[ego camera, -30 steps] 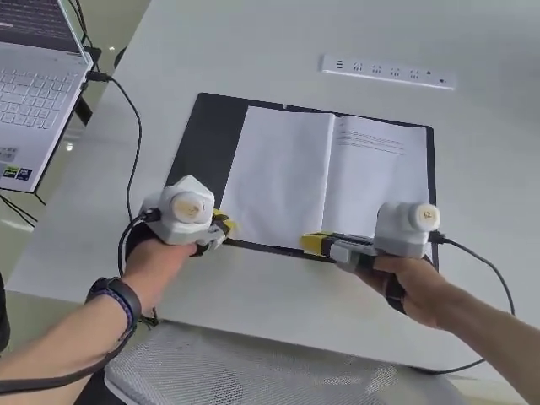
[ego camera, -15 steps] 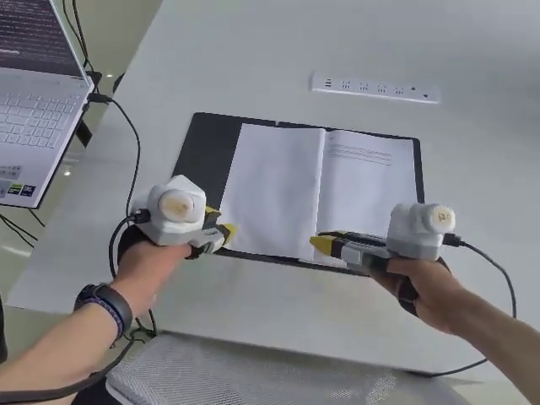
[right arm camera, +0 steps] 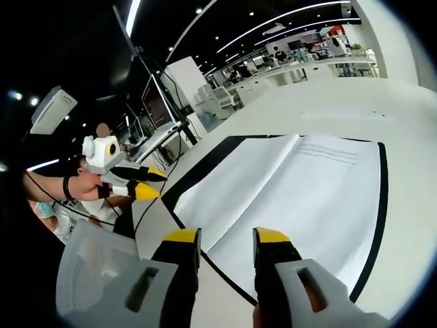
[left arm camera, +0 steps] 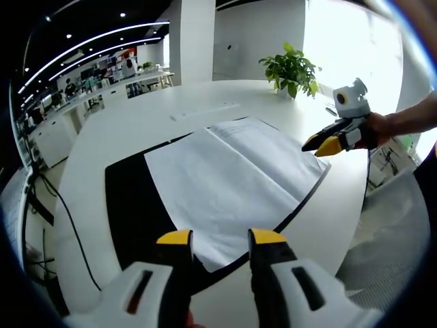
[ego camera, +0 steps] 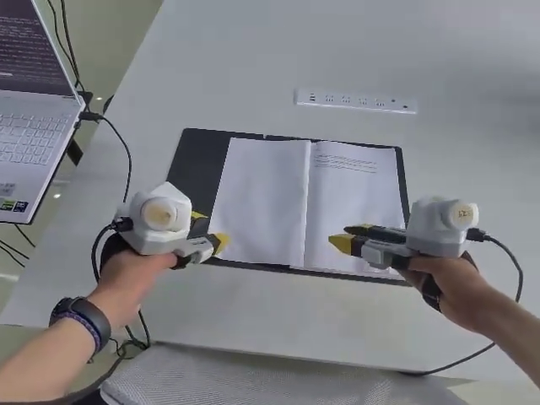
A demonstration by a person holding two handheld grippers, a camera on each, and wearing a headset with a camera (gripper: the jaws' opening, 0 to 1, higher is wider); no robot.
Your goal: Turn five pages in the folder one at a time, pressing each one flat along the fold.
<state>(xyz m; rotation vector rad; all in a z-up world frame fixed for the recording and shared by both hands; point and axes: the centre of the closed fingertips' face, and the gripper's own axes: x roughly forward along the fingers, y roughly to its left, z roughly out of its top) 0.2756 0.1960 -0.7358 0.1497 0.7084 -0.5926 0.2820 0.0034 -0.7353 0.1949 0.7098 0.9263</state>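
Observation:
The black folder (ego camera: 192,164) lies open on the white table, with a blank white page (ego camera: 261,198) left of the fold and a page with a few printed lines (ego camera: 354,198) to its right. My left gripper (ego camera: 209,232) hovers open at the folder's near left corner, jaws empty, over the page edge (left arm camera: 225,205). The right gripper (ego camera: 344,237) is open and empty too, held low over the near edge of the right page (right arm camera: 293,198). Each gripper appears in the other's view: the right gripper (left arm camera: 324,143) and the left gripper (right arm camera: 147,183).
An open laptop (ego camera: 25,126) sits at the far left, with a black cable (ego camera: 126,160) running past the folder's left side. Beyond the folder lies a white power strip (ego camera: 354,101). A mesh chair back (ego camera: 253,380) is below the table's near edge. A potted plant (left arm camera: 292,68) stands further off.
My head has shifted, so the whole picture moved. The right gripper has slid right from the fold's near end to the right page. The left gripper stays at the near left corner.

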